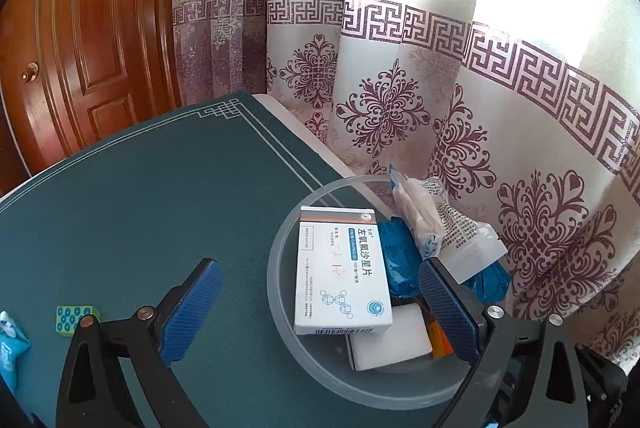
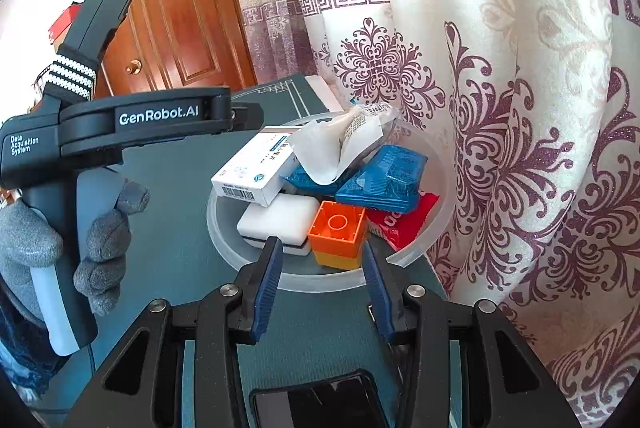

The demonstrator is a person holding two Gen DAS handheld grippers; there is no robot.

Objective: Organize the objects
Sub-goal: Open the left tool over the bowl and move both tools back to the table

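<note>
A clear round bowl [image 1: 276, 288] [image 2: 218, 228] stands at the right edge of the green table mat [image 1: 140, 207]. It holds a white medicine box [image 1: 340, 268] [image 2: 252, 167], blue packets [image 1: 400, 260] [image 2: 384, 179], a wrapped gauze roll [image 1: 440, 220] [image 2: 344, 143], a white block [image 1: 392, 340] [image 2: 276, 220], a red packet [image 2: 404, 224] and an orange-and-yellow block [image 2: 338, 240]. My left gripper [image 1: 320, 308] is open wide over the bowl, its pads clear of the box lying below. My right gripper [image 2: 322, 248] stands at the bowl's near rim with a narrow gap, gripping nothing; the orange block sits just beyond its tips.
A green dotted block [image 1: 74, 316] and a blue packet [image 1: 10, 352] lie on the mat at the left. A gloved hand [image 2: 100, 240] holds the left gripper's handle. A phone [image 2: 320, 400] lies below my right gripper. A patterned curtain [image 1: 440, 107] hangs just behind the bowl, a wooden door [image 1: 80, 47] beyond.
</note>
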